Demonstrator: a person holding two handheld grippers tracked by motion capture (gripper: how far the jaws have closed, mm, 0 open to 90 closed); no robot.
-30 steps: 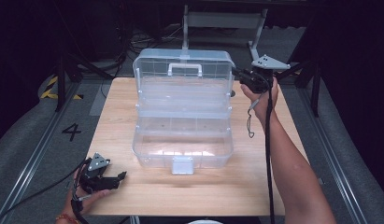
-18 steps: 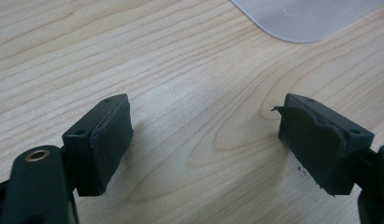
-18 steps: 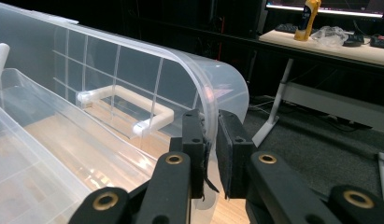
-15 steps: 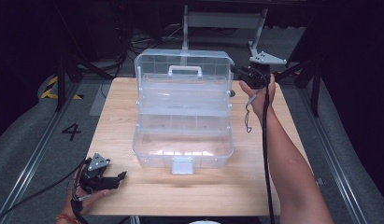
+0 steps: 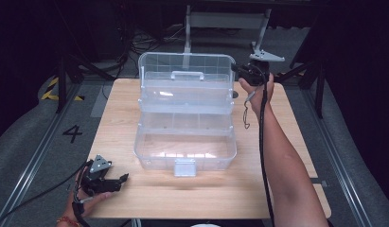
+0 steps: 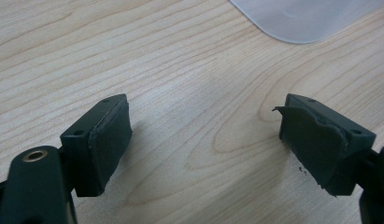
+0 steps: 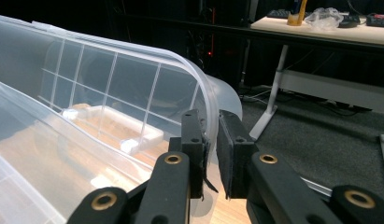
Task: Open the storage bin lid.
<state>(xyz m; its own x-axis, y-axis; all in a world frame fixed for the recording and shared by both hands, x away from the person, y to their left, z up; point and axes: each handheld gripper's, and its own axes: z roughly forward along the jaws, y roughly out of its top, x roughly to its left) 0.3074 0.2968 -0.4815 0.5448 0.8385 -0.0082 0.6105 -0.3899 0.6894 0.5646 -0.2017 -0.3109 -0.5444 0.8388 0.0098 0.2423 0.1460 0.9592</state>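
Note:
A clear plastic toolbox [image 5: 185,151] stands open in the middle of the wooden table [image 5: 296,142]. Its tray tiers are stepped back, and the lid [image 5: 185,71] with a handle stands up at the far side. My right gripper [image 5: 235,69] is at the lid's right edge. Seen along its own jaws, my right gripper [image 7: 212,140] is shut on the thin rim of the lid [image 7: 110,88]. My left gripper [image 5: 122,178] rests at the table's near left corner. Its jaws [image 6: 203,140] are wide open over bare wood, with a corner of the toolbox [image 6: 302,18] ahead.
A white desk frame [image 5: 225,19] and cables [image 5: 135,42] lie behind the table on the dark floor. A floor marking "4" [image 5: 72,133] and metal rails [image 5: 31,156] run along the left. The person's right forearm [image 5: 287,175] crosses the table's right side.
My right gripper has shifted slightly left and lower at the lid's right edge. The left gripper has kept still.

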